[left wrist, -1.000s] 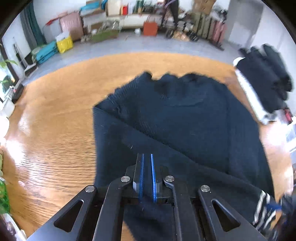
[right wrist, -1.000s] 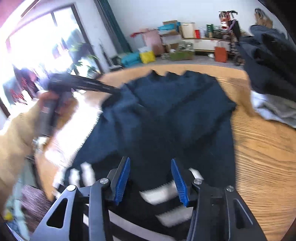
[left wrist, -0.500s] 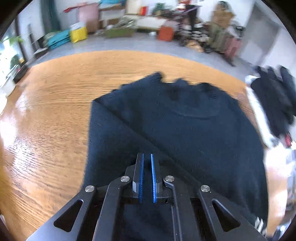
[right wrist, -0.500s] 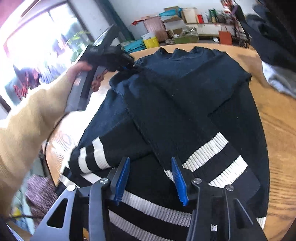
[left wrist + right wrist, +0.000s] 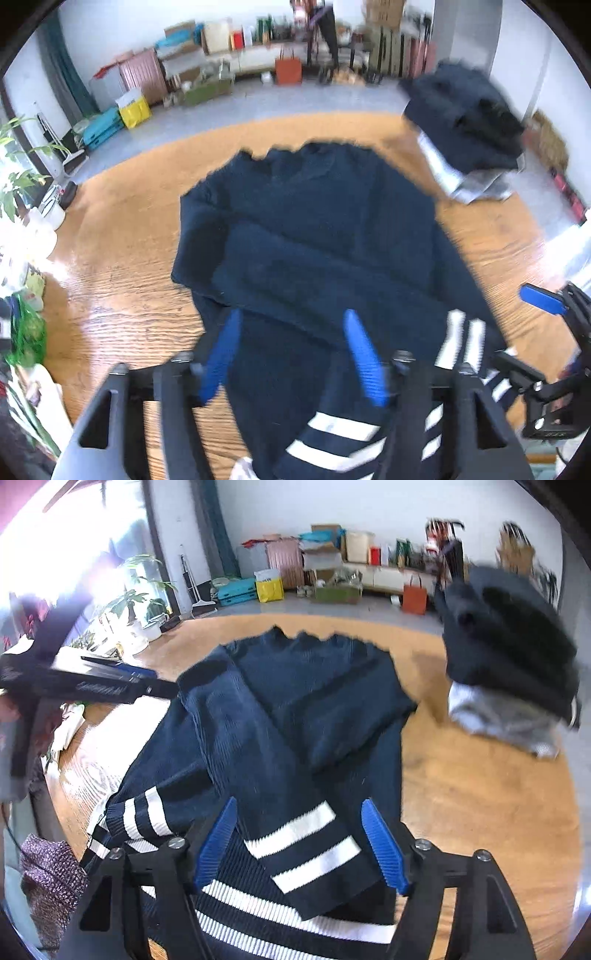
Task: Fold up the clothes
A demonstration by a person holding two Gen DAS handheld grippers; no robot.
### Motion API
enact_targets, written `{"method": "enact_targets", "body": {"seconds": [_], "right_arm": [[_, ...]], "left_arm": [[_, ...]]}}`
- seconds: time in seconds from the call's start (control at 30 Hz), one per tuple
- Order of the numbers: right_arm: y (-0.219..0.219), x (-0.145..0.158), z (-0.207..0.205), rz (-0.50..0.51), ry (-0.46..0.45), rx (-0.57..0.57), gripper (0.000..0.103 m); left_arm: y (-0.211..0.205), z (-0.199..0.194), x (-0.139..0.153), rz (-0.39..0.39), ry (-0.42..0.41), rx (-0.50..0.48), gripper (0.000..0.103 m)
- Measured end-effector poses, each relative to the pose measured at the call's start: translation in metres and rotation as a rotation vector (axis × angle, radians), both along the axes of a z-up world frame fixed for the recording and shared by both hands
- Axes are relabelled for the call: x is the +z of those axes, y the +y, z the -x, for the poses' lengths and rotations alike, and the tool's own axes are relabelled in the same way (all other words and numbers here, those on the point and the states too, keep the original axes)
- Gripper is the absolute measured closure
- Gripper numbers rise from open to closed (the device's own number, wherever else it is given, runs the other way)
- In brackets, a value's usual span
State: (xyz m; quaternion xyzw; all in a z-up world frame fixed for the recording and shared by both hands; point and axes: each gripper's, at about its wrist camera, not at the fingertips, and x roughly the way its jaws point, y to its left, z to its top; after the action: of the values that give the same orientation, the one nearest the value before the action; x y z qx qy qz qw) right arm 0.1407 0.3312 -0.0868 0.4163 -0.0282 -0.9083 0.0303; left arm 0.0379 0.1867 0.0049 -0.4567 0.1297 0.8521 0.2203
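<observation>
Navy sweater [image 5: 295, 716] lies between 2 wide, empty claws; blurred clothes pile [image 5: 509, 672] near.

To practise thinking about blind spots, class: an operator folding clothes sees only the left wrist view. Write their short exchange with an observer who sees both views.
Operator: I see just one blue finger of the right tongs. Are they open?
Observer: Yes, both fingers are spread and grip nothing; a two-striped cuff lies under them.
Operator: Is anything near the sweater that I'm missing?
Observer: A purple speckled fabric shows past the table edge, at the lower left of the right wrist view.
</observation>
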Motion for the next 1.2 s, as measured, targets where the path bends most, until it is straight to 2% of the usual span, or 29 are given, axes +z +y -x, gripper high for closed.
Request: {"method": "enact_targets", "body": {"seconds": [0.03,0.07,0.17,0.37,0.57,0.67,0.8,0.9,1.07,1.1,1.2], "right_arm": [[0.001,0.008,-0.001,0.004,0.021,0.004,0.017],[0.002,0.015,-0.003,0.010,0.039,0.006,0.017],[0.000,0.030,-0.010,0.042,0.076,-0.003,0.013],[0.000,0.039,-0.014,0.029,0.077,-0.003,0.012],[0.006,0.043,-0.010,0.005,0.059,-0.016,0.011],[0.026,0.035,0.015,0.000,0.033,-0.056,0.011],[0.067,0.021,0.083,0.066,-0.004,-0.137,0.011],[0.079,0.013,0.151,0.149,-0.016,-0.144,0.011],[0.081,-0.002,0.256,0.316,-0.050,-0.154,0.012],[0.080,-0.009,0.275,0.312,-0.072,-0.174,0.012],[0.079,-0.029,0.312,0.269,-0.143,-0.227,0.014]], "left_arm": [[-0.001,-0.009,0.005,-0.029,0.019,0.005,0.027],[-0.001,-0.015,0.007,-0.042,0.026,0.011,0.026],[0.002,-0.032,0.007,-0.049,0.009,0.006,0.026],[-0.006,-0.061,0.018,-0.038,-0.011,0.016,0.026],[-0.030,-0.054,0.013,-0.059,-0.057,0.062,0.026],[-0.045,-0.021,0.003,-0.156,-0.119,0.090,0.026],[-0.046,0.051,-0.007,-0.266,-0.210,0.169,0.026],[-0.020,0.119,-0.026,-0.276,-0.284,0.157,0.026],[0.014,0.209,-0.066,-0.307,-0.387,0.204,0.026],[0.018,0.223,-0.072,-0.314,-0.394,0.211,0.026],[0.014,0.258,-0.081,-0.308,-0.345,0.283,0.026]]}}
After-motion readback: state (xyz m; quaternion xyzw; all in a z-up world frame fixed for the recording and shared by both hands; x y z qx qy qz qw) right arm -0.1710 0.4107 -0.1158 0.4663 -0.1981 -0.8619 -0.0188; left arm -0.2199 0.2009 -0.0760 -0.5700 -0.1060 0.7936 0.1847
